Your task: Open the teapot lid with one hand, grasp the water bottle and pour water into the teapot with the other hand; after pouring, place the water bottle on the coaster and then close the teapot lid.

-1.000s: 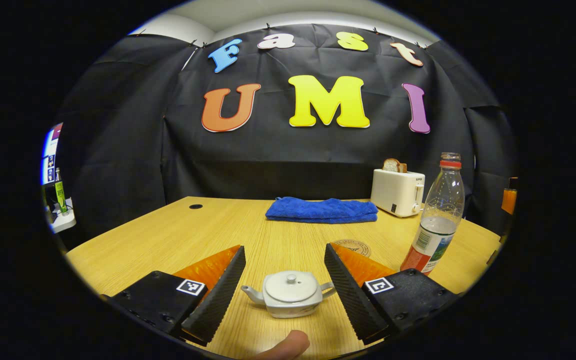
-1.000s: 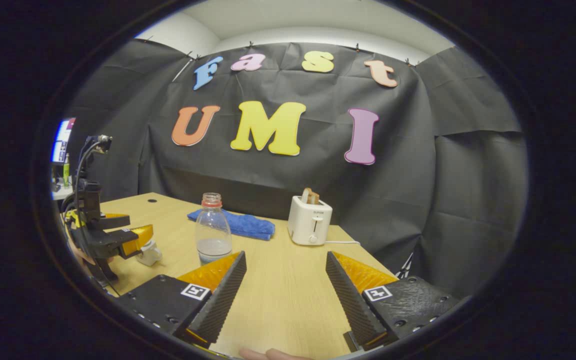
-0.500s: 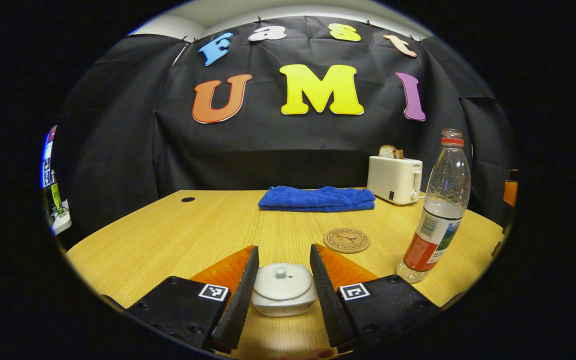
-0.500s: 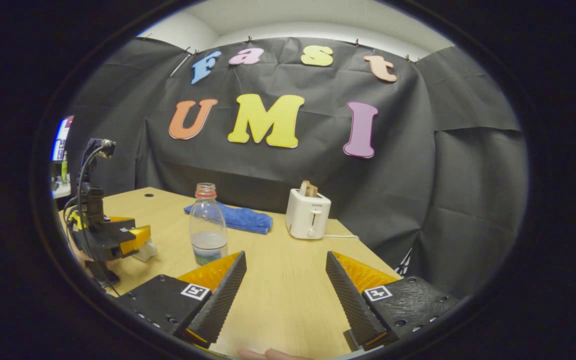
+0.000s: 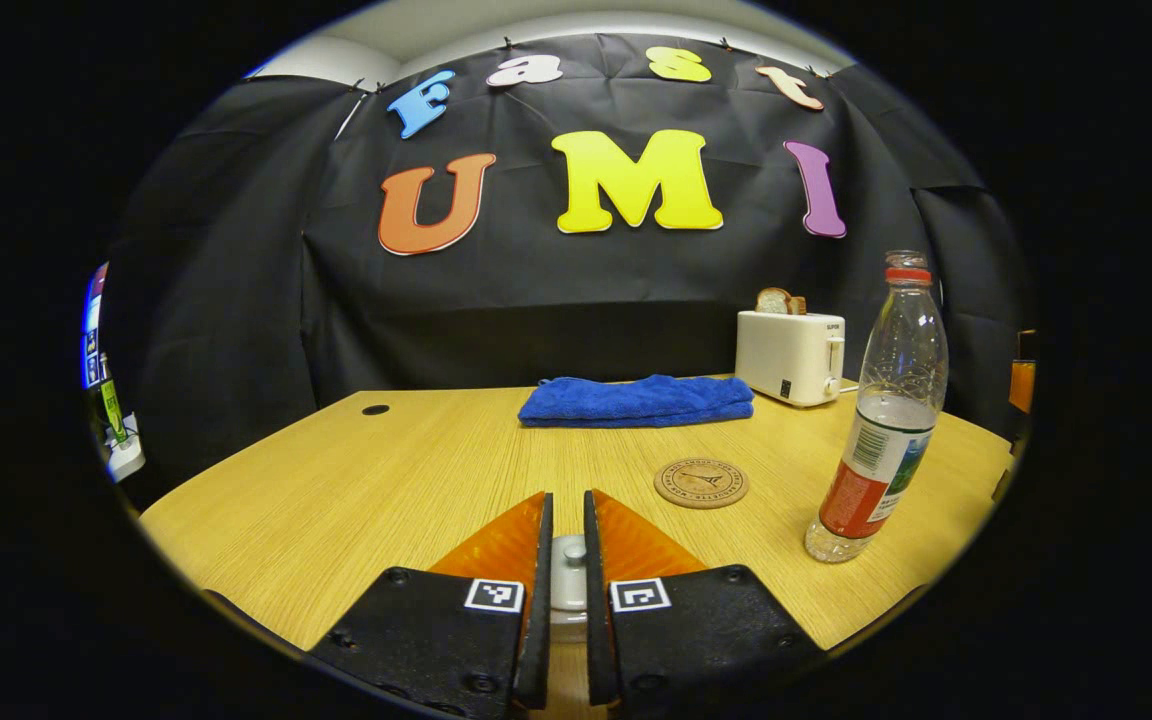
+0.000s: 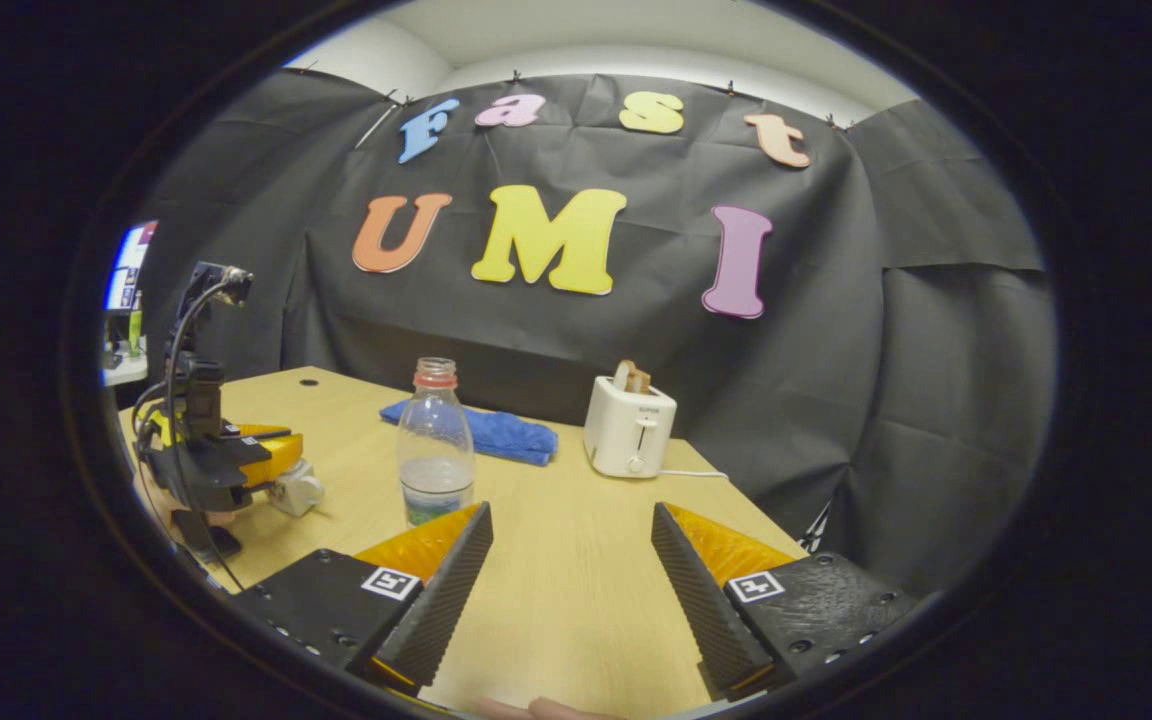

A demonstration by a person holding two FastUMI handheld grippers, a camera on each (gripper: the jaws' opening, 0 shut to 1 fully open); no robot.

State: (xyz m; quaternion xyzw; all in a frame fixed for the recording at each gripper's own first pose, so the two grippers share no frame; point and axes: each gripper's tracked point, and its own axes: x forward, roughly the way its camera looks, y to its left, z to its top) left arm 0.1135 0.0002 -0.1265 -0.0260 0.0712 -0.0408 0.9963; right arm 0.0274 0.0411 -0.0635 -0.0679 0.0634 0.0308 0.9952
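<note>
Clear plastic bottle [image 5: 884, 425] stands uncapped, partly filled with water. Left tool [image 5: 567, 560] pinches teapot lid [image 5: 568, 575] knob; right tool [image 6: 568, 560] gapes wide, holding nothing.

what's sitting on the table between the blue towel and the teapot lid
In the left gripper view, only bare table lies between the blue towel and the teapot lid; the coaster sits off to one side.

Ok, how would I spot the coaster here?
Start at the white toaster at the back of the wooden table. Just before the blue towel lies the coaster, left of the water bottle: the one flat brown disc with a stamped emblem.
</note>
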